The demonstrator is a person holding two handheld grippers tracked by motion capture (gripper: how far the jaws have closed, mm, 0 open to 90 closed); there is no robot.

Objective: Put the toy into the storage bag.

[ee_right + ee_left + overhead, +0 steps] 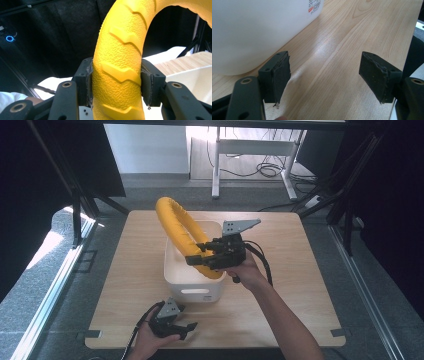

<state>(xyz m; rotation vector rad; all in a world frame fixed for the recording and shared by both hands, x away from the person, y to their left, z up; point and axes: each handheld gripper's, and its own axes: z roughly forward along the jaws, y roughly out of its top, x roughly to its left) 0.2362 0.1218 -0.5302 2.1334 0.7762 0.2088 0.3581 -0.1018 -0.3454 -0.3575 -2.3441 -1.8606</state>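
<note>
White plastic bin [192, 287] sat near the middle of the wooden table [300, 290], rectangular with rounded corners and a slot handle cut into its near wall; its smooth side, with a small printed label, loomed in my left gripper view [254, 32]. The yellow ring [181, 227] stood tilted in the bin, lower arc down inside the walls, upper arc well above the far rim; I could not tell whether it touched the bottom, and I made out nothing else in the bin. My right gripper [199, 254] had its jaws clamped on the ring's lower stretch, just over the bin's opening. In the right gripper view the ring [120, 65] ran up between my two black pads [88, 82], both pressed flat against its sides. Ring surface was pebbled, matte, with raised chevron treads like a tyre, cross-section round, colour even yellow. Pad edges looked frayed, a thin liner peeling at the corners. My left gripper [184, 327] rested low at the near edge of the table, just in front of the bin and apart from it, jaws spread wide with nothing between them; bare pale wood grain with a soft glare showed in the gap [329, 65]. Grey three-cornered plate [240, 226] topped the right gripper, cable trailing back past my wrist
</note>
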